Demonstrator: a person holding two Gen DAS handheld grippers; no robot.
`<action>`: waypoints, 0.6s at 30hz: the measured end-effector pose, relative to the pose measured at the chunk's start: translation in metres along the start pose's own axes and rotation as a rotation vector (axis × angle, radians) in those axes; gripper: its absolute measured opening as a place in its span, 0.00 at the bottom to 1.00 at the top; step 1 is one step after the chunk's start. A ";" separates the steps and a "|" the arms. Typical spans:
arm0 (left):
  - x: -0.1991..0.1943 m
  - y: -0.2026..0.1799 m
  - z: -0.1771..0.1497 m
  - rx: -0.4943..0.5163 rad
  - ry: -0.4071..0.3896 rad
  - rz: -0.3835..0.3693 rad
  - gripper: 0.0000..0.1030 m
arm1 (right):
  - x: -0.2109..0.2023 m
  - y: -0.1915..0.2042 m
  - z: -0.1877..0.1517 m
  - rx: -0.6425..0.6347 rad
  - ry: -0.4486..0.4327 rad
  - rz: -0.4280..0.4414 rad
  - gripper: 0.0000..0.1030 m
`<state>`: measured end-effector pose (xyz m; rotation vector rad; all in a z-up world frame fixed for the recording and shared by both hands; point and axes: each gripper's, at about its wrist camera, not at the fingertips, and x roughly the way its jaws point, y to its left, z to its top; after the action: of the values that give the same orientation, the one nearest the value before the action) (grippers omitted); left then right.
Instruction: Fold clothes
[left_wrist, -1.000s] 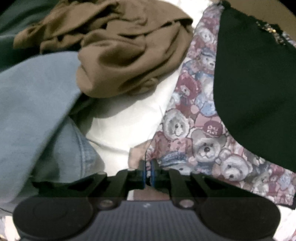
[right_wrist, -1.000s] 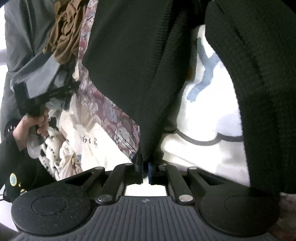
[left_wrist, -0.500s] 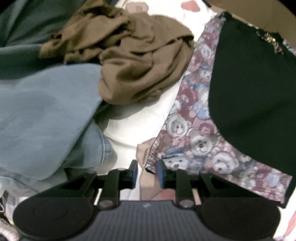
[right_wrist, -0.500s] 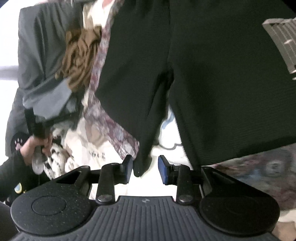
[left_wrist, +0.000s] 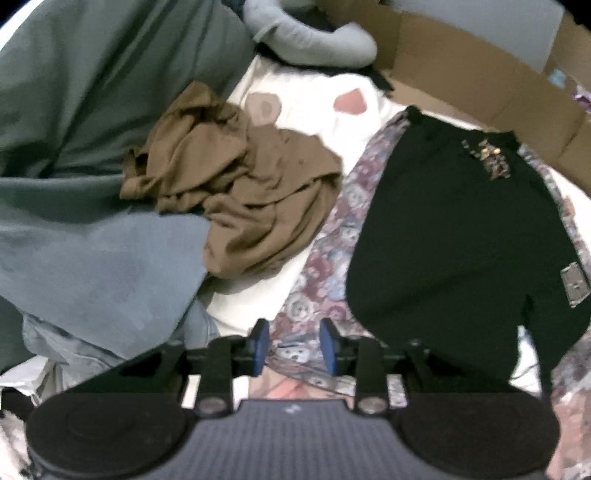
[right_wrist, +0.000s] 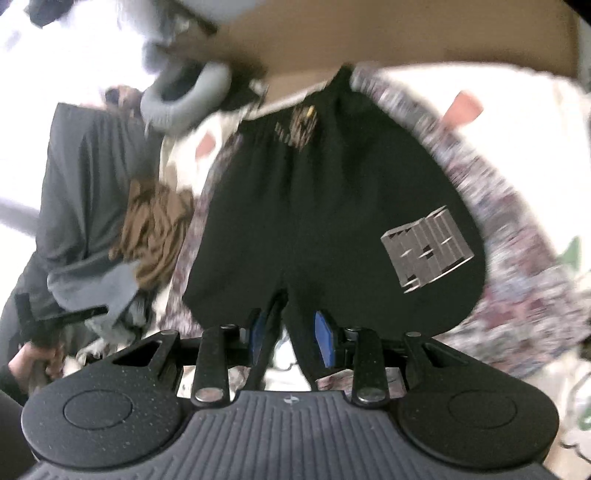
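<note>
Black shorts (left_wrist: 454, 251) (right_wrist: 332, 206) with a grey patch (right_wrist: 428, 254) lie spread flat on a teddy-bear print cloth (left_wrist: 325, 266) (right_wrist: 517, 295). My left gripper (left_wrist: 294, 347) hangs above the near left edge of that print cloth. Its jaws are opening, and the cloth lies loose below them, not pinched. My right gripper (right_wrist: 291, 341) is open above the gap between the two short legs, with the hems lying free under its pads. In the right wrist view a hand (right_wrist: 33, 362) holds the left gripper's handle at the far left.
A crumpled brown garment (left_wrist: 240, 199) (right_wrist: 155, 229) and a blue-grey garment (left_wrist: 92, 266) lie left of the print cloth on a white bed cover (left_wrist: 251, 295). A grey-green quilt (left_wrist: 92, 92), a grey neck pillow (left_wrist: 314, 44) and cardboard (left_wrist: 480, 74) lie behind.
Both grippers were shut on cloth edges, the left on the print cloth, the right on the shorts' leg. Both have let go, opened and lifted away, so the whole shorts now show.
</note>
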<state>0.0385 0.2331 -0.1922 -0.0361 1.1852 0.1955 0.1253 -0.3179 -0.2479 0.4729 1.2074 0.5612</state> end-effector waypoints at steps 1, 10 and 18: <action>-0.008 -0.004 0.002 0.003 -0.004 -0.002 0.31 | -0.012 0.000 0.000 0.001 -0.021 -0.011 0.33; -0.080 -0.030 0.030 0.030 -0.083 -0.009 0.35 | -0.087 -0.001 -0.007 0.008 -0.148 -0.060 0.34; -0.105 -0.037 0.051 0.031 -0.147 -0.045 0.38 | -0.135 -0.010 -0.006 0.035 -0.238 -0.108 0.40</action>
<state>0.0536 0.1897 -0.0787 -0.0209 1.0392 0.1375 0.0876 -0.4106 -0.1572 0.4864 1.0096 0.3798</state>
